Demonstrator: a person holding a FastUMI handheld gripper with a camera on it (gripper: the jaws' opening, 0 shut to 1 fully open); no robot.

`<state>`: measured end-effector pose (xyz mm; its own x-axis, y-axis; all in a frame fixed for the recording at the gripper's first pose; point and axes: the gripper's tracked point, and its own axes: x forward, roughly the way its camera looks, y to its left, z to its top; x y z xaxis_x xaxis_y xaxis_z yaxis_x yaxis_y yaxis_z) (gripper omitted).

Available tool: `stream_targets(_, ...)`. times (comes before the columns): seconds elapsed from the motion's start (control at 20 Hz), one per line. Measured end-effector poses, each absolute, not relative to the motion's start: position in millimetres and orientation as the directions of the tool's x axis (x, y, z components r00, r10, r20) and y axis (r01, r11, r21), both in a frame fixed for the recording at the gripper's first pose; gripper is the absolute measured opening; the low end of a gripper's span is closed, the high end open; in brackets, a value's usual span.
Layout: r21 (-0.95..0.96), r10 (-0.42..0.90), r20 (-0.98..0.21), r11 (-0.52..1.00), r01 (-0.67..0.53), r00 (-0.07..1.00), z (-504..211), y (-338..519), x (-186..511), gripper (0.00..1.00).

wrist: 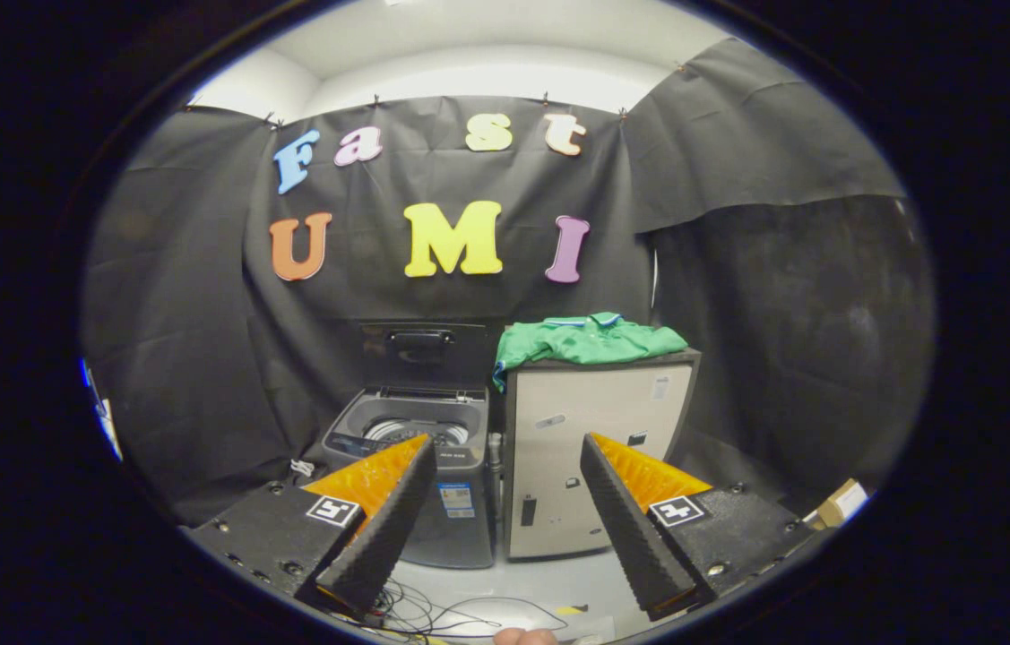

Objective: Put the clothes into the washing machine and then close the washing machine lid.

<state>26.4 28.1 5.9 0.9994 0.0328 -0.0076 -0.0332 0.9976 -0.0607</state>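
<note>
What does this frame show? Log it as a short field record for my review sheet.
tongs: open, holding nothing, well back from both units
clothes: green shirt lying on top of the cabinet
washing machine: left of the cabinet, beside it
lid: raised, drum visible
floor: loose cables below the tongs
task stage: shirt not yet picked up

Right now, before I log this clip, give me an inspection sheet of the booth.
Surface: pale floor, bare patches visible.
Job's things: green shirt lies on the cabinet; washer beside it, lid up, drum open.
Clutter: cardboard box beyond the right finger.
Gripper: gripper open, holding nothing, well short of the shirt.
Cables: loose wires on the floor by the fingers.
Surroundings: black cloth wall all round.
</note>
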Motion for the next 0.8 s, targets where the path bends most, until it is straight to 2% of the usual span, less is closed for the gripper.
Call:
stream_targets(0.25, -0.063, 0.017, 0.0, 0.998, -0.017, 1.0, 12, 29, 30, 1.0)
stream_targets(0.4, -0.085, 0.013, 0.033, 0.996, -0.011, 0.999, 39, 26, 47, 1.0)
stream_targets(0.55, -0.084, 0.008, 0.064, 0.996, -0.002, 0.998, 85, 10, 93, 1.0)
stream_targets(0.8, -0.05, -0.004, 0.034, 0.999, 0.006, 0.999, 154, -33, 203, 1.0)
